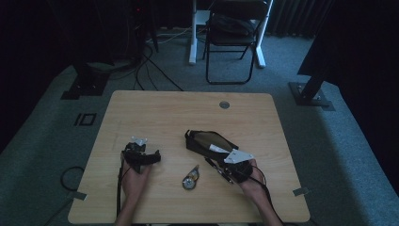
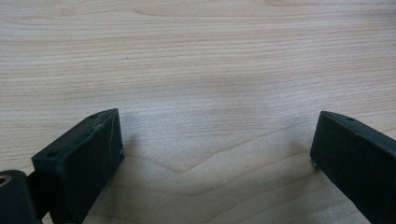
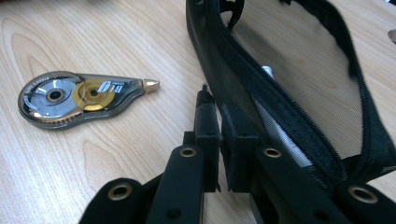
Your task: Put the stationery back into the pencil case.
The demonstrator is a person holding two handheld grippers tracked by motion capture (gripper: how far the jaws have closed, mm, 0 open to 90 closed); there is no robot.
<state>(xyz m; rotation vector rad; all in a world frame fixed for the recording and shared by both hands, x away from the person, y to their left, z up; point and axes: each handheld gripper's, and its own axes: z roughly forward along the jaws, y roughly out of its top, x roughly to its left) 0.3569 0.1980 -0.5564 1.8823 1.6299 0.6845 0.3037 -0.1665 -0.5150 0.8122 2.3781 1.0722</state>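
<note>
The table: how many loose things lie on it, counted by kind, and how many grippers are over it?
Black mesh pencil pouch: 1
Correction tape dispenser: 1
Grippers: 2, left gripper and right gripper
Total: 4

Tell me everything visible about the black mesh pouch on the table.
The black mesh pouch is a soft, see-through zip case lying flat on the wooden table, with a zipper along its edge. A white, pen-like item shows inside. The right claw, nearly shut, pinches its near edge by the zipper. A correction tape roller lies beside it, apart.
</note>
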